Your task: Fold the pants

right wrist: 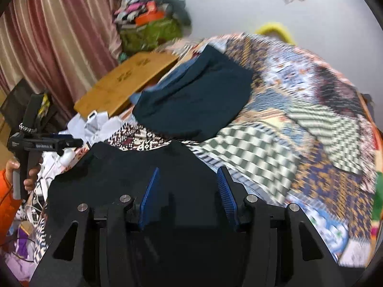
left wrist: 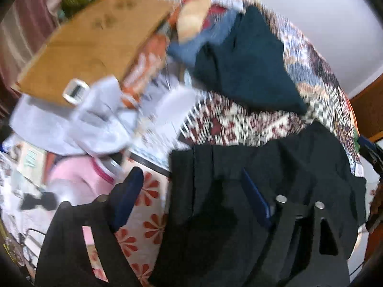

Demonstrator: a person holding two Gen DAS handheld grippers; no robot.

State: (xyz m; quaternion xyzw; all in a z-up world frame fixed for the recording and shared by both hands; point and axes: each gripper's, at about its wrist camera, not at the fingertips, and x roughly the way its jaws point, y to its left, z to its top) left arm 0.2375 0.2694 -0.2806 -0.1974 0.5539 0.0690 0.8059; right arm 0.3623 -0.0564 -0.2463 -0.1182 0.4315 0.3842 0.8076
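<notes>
Setting: patchwork bedspread [right wrist: 299, 124] is seen covering a bed, with a pink striped curtain [right wrist: 47, 35] on the far left and a white wall behind.
Clutter: a wooden board [right wrist: 126, 81] and white clothes [left wrist: 71, 124] are seen on the far left; a folded dark teal garment [right wrist: 198, 98] is laid on the far side of the bed.
Pants: black pants [right wrist: 134, 169] are spread at the near edge of the bed, directly under both grippers.
Right gripper: right gripper [right wrist: 189, 193] is held over the pants with its blue pads [right wrist: 149, 198] well apart; it is released and nothing is held.
Left gripper: left gripper [left wrist: 191, 198] is spread wide, one pad [left wrist: 126, 198] off the left edge of the pants, the other over the black cloth; no cloth is pinched.
Step in hand: judged as positioning for a grasp; both views are blurred by motion, so no fold can be made out.
Next move: each gripper is to be lowered onto an edge of the pants and closed on the cloth, so that one half can be carried over the other; a shallow pinch is likely to slip on the thin fabric.
</notes>
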